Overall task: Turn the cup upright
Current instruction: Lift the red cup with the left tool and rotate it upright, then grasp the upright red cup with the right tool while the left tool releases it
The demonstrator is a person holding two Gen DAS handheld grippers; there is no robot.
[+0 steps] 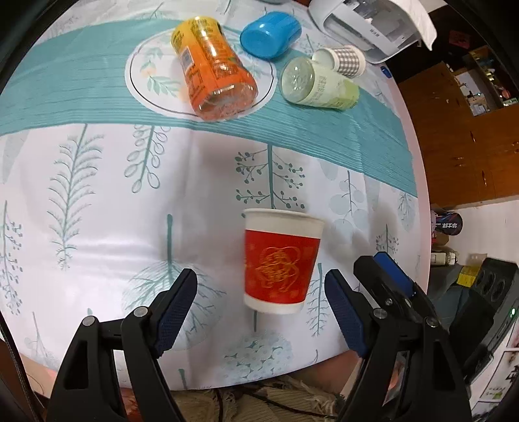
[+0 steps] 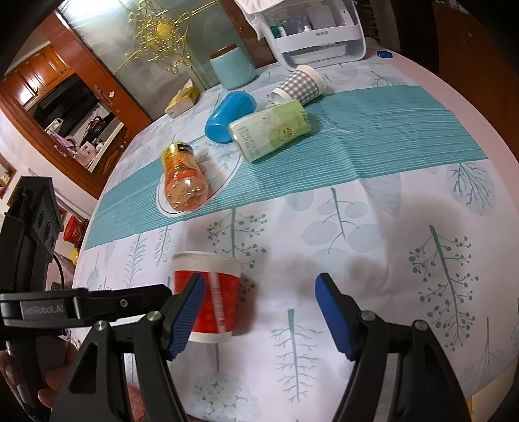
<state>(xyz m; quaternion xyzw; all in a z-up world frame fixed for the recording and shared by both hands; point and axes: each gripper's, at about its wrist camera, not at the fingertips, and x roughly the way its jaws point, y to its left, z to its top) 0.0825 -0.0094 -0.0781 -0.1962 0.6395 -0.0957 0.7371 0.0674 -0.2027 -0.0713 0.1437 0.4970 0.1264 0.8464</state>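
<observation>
A red paper cup with a white rim stands upright on the tablecloth near the table's front edge. It stands free, nothing holding it. My left gripper is open, its fingers either side of and just below the cup. In the right wrist view the same cup stands at the left, partly behind the left finger of my right gripper, which is open and empty. The tip of my right gripper also shows in the left wrist view, to the right of the cup.
Further back several containers lie on their sides: an orange bottle on a printed plate circle, a blue cup, a pale green cup and a checked paper cup. A white appliance stands at the far edge. A teal jar stands behind.
</observation>
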